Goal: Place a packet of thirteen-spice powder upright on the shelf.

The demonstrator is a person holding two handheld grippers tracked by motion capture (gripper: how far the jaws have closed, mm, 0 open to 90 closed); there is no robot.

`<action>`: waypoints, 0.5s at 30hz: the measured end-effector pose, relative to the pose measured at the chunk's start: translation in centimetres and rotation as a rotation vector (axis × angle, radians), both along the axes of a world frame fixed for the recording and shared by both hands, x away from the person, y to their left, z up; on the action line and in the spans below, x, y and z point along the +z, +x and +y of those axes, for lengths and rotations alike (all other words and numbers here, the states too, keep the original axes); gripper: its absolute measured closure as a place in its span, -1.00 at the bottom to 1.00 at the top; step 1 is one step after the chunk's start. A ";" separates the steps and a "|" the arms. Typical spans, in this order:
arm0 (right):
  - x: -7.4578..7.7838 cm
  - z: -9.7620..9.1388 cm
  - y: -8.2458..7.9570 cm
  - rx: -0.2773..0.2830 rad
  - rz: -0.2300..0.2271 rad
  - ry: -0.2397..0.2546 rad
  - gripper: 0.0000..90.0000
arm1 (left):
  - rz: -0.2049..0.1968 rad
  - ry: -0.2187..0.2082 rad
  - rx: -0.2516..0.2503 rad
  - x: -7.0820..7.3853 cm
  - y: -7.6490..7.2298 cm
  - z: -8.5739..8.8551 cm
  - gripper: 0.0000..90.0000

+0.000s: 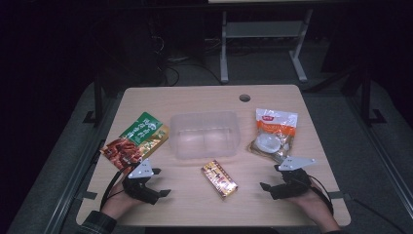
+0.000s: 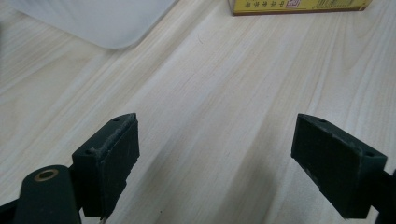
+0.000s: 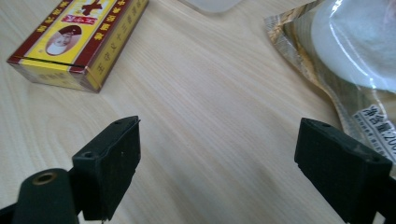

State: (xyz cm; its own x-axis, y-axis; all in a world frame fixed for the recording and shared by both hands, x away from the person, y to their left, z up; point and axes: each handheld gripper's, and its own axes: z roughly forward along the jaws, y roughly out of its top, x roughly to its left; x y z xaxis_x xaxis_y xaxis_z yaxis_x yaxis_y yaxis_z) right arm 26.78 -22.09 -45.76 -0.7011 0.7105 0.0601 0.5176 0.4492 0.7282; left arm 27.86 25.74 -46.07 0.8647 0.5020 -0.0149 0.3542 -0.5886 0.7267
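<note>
A clear plastic tub sits empty in the middle of the wooden table. Left of it lies a green and red food packet. An orange and clear bag lies to the tub's right. A small yellow and red box lies in front of the tub. My left gripper rests near the front left, open, with bare wood between its fingers. My right gripper rests near the front right, open, just in front of the bag; the box is to its left.
A round cable hole is in the table's far right part. Grey floor, a white desk frame and cables lie beyond the far edge. The tub's corner and the box's edge lie ahead of the left gripper.
</note>
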 end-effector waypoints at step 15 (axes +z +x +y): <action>1.3 2.2 -0.5 0.080 0.044 0.059 0.29 | 0.016 -0.016 -0.004 -0.1 0.0 -0.2 -0.67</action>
State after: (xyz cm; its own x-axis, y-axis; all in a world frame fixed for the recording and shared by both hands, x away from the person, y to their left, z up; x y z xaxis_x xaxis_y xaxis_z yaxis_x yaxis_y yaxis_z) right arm 26.27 -19.91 -44.43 -0.7511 0.6467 0.1326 0.5143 0.4473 0.7318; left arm 27.88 25.50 -46.17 0.8663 0.4981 -0.0372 0.3638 -0.5782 0.7303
